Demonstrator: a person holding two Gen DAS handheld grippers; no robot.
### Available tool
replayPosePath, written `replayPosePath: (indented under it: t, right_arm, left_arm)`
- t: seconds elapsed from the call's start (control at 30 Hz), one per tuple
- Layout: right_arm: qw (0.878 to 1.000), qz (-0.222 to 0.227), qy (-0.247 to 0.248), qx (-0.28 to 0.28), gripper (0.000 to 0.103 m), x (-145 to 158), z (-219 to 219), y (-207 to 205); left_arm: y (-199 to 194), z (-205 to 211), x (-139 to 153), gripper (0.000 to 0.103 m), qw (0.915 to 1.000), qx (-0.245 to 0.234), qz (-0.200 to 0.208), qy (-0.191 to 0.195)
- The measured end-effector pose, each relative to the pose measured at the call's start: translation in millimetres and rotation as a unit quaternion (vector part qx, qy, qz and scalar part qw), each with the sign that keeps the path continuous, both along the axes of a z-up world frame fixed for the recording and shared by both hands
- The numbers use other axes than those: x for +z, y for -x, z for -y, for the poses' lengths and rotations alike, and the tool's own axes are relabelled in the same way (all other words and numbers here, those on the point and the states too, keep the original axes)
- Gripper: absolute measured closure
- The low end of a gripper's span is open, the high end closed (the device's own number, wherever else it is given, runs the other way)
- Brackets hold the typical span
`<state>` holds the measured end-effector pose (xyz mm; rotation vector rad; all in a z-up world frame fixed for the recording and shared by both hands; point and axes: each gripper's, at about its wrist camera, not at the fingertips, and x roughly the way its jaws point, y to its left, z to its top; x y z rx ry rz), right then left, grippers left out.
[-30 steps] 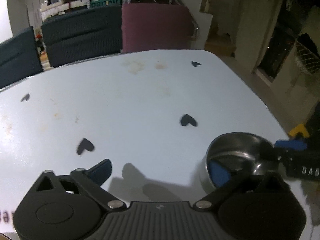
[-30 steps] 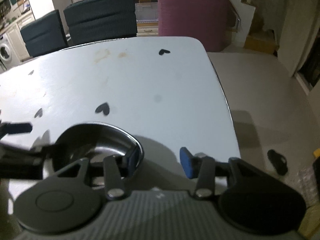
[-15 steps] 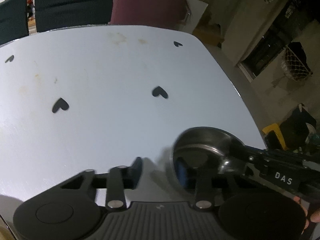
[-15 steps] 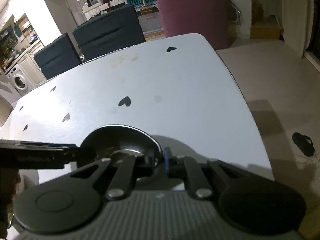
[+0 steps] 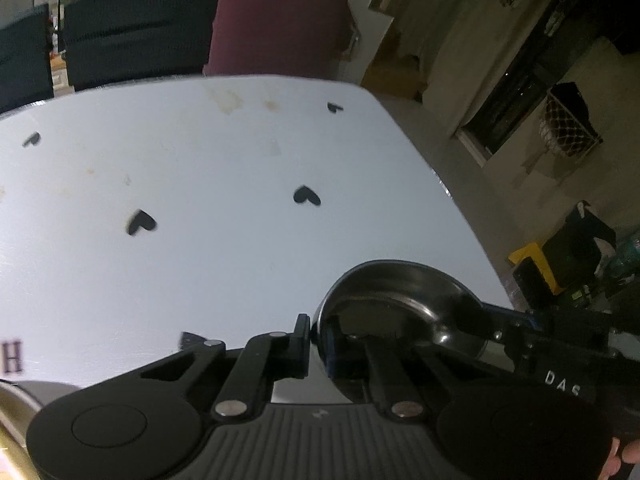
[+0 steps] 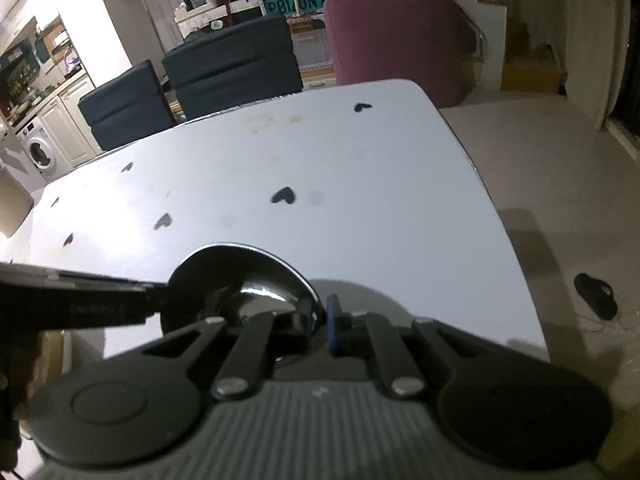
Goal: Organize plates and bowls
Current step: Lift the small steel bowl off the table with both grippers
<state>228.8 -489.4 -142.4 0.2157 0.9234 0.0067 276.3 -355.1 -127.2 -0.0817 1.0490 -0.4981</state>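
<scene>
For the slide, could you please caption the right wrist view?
Right gripper and left gripper pinch opposite rims of a steel bowl above the white table.

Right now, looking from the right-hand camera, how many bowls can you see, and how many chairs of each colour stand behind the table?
steel bowl: 1
dark blue chairs: 2
maroon chair: 1
Total: 4
</scene>
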Motion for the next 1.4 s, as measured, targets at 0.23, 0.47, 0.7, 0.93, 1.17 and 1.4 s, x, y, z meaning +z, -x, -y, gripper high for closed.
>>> replayPosePath:
  t: [0.23,0.47,0.7,0.93,1.17,1.4]
  right_arm:
    - [1.0,0.017,0.006,0.006,0.095,30.7,-40.8,10.6]
    - [0.999,0.044,0.009,0.023,0.095,59.6,-94.6,8.6]
    - [0.997,0.066,0.013,0.047,0.095,77.5,-159.4,6.2]
    - [0.994,0.072,-0.002,0.083,0.095,91.8,-220.8,7.4]
    - [0.989,0.075,-0.024,0.127,0.095,97.7,-278.6,11.9]
    - [0.98,0.076,-0.046,0.179,0.095,97.9,-335.7,21.2]
  left_arm:
    - [16.4,-46.1,36.9,0.095,0.9994,0.011,0.033,0.01]
    - [37.3,-107.3,73.7,0.095,0.9973,0.036,0.062,0.017]
    - [62.0,-172.6,96.1,0.095,0.9941,0.069,0.082,0.015]
    - [86.9,-239.1,110.6,0.095,0.9903,0.103,0.093,0.004]
    - [115.9,-311.3,124.4,0.095,0.984,0.145,0.102,-0.016]
    - [140.4,-375.3,126.3,0.095,0.9756,0.192,0.102,-0.031]
